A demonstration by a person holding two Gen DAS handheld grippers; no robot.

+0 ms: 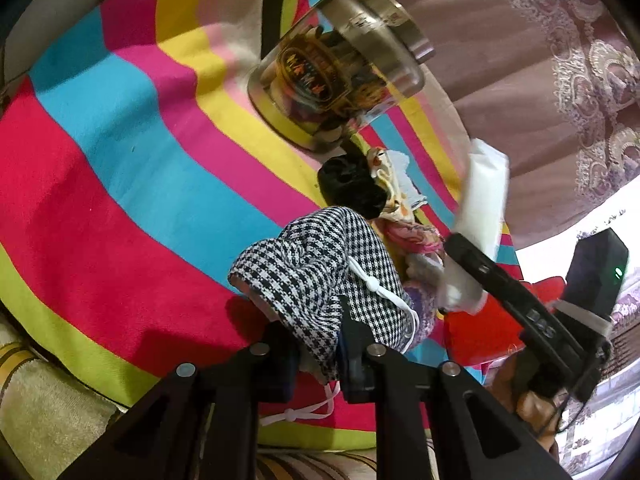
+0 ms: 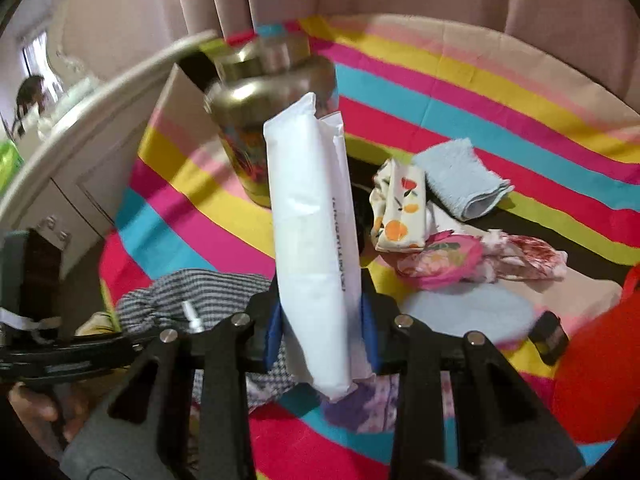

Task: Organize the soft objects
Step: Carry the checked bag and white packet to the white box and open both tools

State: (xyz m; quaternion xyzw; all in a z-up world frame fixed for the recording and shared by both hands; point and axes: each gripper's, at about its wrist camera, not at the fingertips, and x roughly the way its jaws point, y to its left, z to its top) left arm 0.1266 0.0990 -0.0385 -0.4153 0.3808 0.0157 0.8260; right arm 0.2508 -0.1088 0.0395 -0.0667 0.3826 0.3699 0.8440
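My left claw (image 1: 316, 344) is clamped on the checked pouch (image 1: 320, 264). Right claw (image 2: 322, 336) grips the white pack (image 2: 308, 216) over the striped cloth (image 2: 460, 92).

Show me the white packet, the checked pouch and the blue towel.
white packet (image 2: 310, 240), right wrist view, middle of its wrapper
checked pouch (image 1: 320, 276), left wrist view, middle of its fabric
blue towel (image 2: 460, 176), right wrist view, top fold

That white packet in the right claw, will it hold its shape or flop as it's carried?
The white packet probably holds up: it stands upright above the right claw without drooping. It looks padded and light. Its smooth wrapper could slip, since the pads grip only its lower part.
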